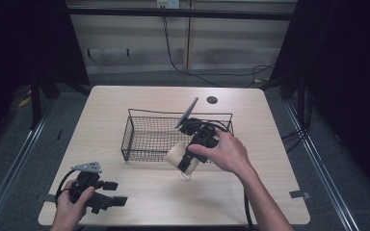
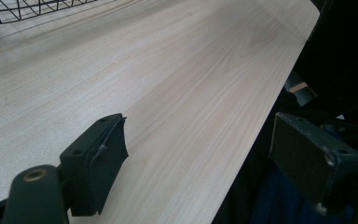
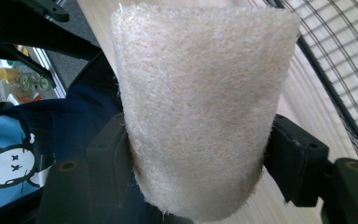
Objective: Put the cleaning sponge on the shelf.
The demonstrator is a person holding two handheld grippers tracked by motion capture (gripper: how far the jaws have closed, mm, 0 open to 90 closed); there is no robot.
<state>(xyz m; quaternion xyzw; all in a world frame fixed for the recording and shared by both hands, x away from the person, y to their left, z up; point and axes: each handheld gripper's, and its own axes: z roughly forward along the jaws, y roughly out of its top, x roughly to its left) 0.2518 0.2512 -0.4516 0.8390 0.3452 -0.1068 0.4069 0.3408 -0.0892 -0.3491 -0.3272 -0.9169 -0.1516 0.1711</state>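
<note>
A beige fibrous scrub pad (image 1: 176, 157) hangs just in front of the wire basket (image 1: 144, 144), low over the table. My right gripper (image 1: 185, 163) is shut on the pad; in the right gripper view the pad (image 3: 200, 93) is squeezed between both black jaws of that gripper (image 3: 198, 163) and hides what lies ahead. A thin loop dangles under the pad. My left gripper (image 1: 117, 193) rests at the table's front left corner, open, and in the left gripper view its jaws (image 2: 200, 158) stand wide apart over the table's front edge with nothing between them.
The black wire basket (image 3: 335, 56) sits mid-table, and its corner (image 2: 28, 9) also appears in the left gripper view. A round cable hole (image 1: 212, 100) lies behind it. The light wooden table (image 1: 125, 101) has dark floor all around. Cables trail from both grippers.
</note>
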